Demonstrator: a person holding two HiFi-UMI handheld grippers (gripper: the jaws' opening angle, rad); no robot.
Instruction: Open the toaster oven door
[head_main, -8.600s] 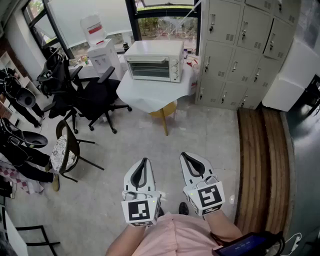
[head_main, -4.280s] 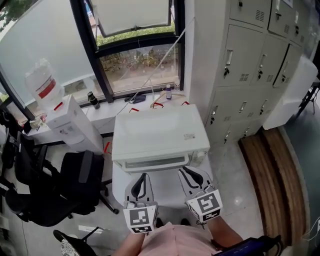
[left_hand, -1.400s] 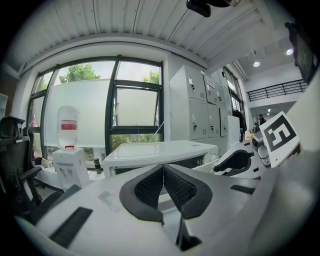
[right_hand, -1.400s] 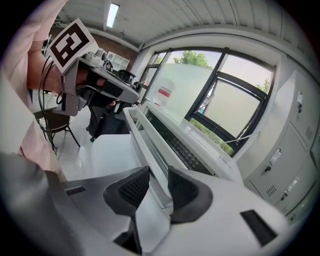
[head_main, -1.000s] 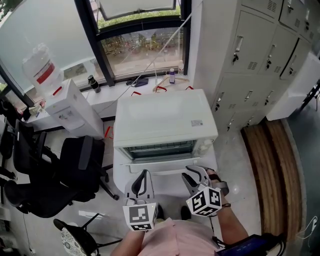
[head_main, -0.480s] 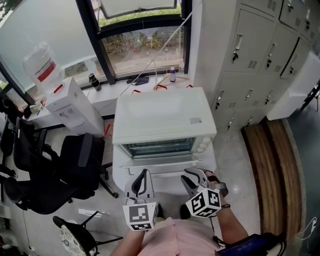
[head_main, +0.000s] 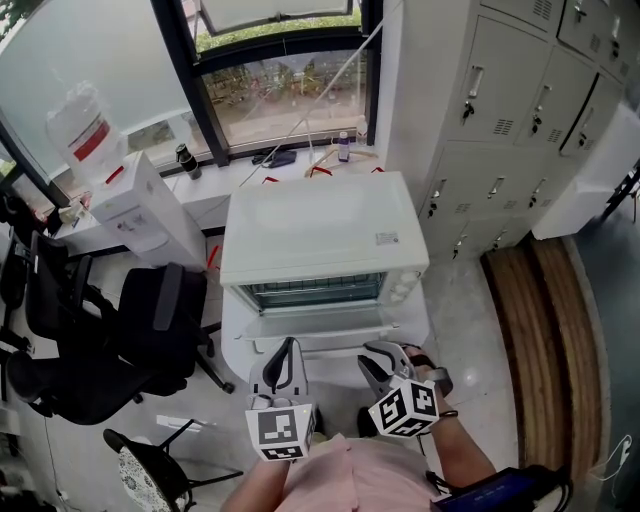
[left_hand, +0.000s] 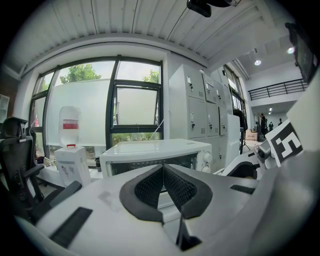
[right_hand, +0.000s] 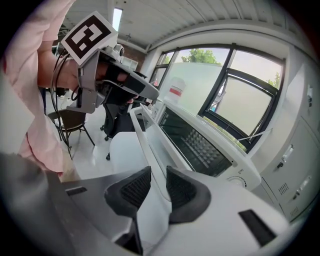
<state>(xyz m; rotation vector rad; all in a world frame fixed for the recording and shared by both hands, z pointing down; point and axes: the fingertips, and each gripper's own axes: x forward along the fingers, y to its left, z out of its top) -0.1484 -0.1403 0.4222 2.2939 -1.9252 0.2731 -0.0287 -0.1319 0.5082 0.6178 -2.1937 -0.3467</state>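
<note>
The white toaster oven (head_main: 320, 235) stands on a small white table (head_main: 238, 352) under the window. Its glass door (head_main: 318, 322) hangs partly open, tipped down toward me, and the wire rack (right_hand: 199, 144) shows inside. My right gripper (head_main: 378, 362) is shut on the door's handle bar at its right end; in the right gripper view the white handle bar (right_hand: 150, 150) runs between the black pads (right_hand: 184, 189). My left gripper (head_main: 285, 358) hovers just in front of the door's left part, shut with nothing in it. In the left gripper view the left gripper (left_hand: 163, 172) has its pads pressed together.
A black office chair (head_main: 140, 320) stands left of the table, with a white water dispenser (head_main: 140, 215) behind it. Grey lockers (head_main: 500, 100) rise close on the right. A wooden bench (head_main: 540, 330) runs along the right. Small bottles (head_main: 343, 147) sit on the window sill.
I have walked up to the oven. The door, earlier closed, has swung down and toward me with my right gripper on its handle, a little further in the last second. The left gripper stays shut.
</note>
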